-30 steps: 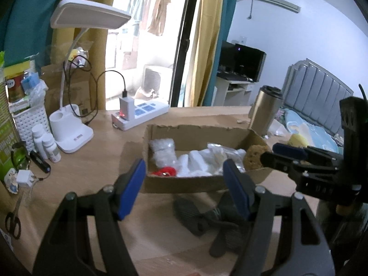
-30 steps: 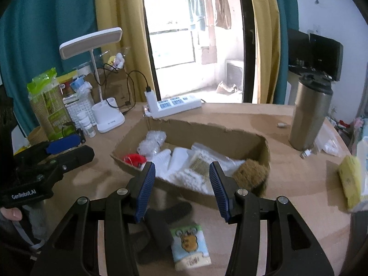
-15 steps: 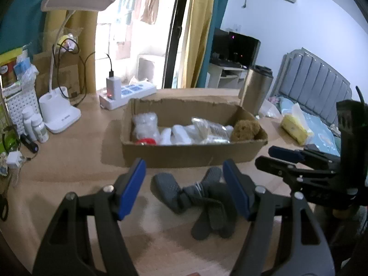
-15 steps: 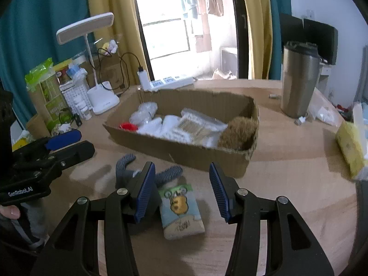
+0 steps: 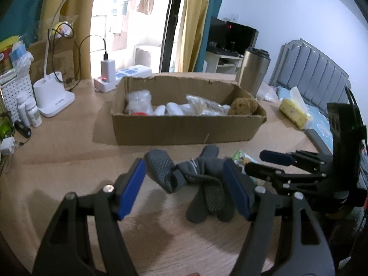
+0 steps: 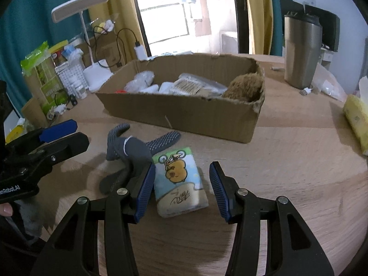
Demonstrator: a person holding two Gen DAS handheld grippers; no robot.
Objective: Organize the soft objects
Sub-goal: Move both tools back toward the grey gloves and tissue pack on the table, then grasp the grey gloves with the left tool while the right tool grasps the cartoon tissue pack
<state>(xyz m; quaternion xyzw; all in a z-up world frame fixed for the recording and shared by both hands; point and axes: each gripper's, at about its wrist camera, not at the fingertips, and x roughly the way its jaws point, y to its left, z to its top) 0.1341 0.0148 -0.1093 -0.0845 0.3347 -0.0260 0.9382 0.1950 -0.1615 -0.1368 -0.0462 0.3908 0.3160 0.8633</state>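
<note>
The left tool [image 5: 184,186] stands released, its blue pads either side of the grey socks [image 5: 191,179] without pressing them; the right tool [image 6: 180,188] is likewise released, straddling the tissue pack [image 6: 179,184] (the one with a cartoon bear). Socks and pack lie touching each other on the counter [image 6: 287,172], just in front of the box [image 6: 184,112], which already holds plastic-wrapped items and a brown sponge [image 6: 243,87].

The main risk, as I judge it, is the two tools crowding each other. The socks overlap the pack's left edge, and the right tool's left pad sits right against them, so a closing grip could pinch sock fabric along with the pack and drag both. The socks are a loose tangle; a grip on one limb may leave the rest trailing, liable to snag on the box's near wall. The pack is slick and squashy, so a shallow pinch could let it slip out on the lift.

The counter is pale wood grain, crowded at the far left with a desk lamp [image 5: 55,96], a power strip [image 5: 124,78] with a charger and small bottles. A steel tumbler [image 6: 301,53] stands right of the box. Beyond are yellow and teal curtains, a bright window and a grey padded headboard [image 5: 310,71].
</note>
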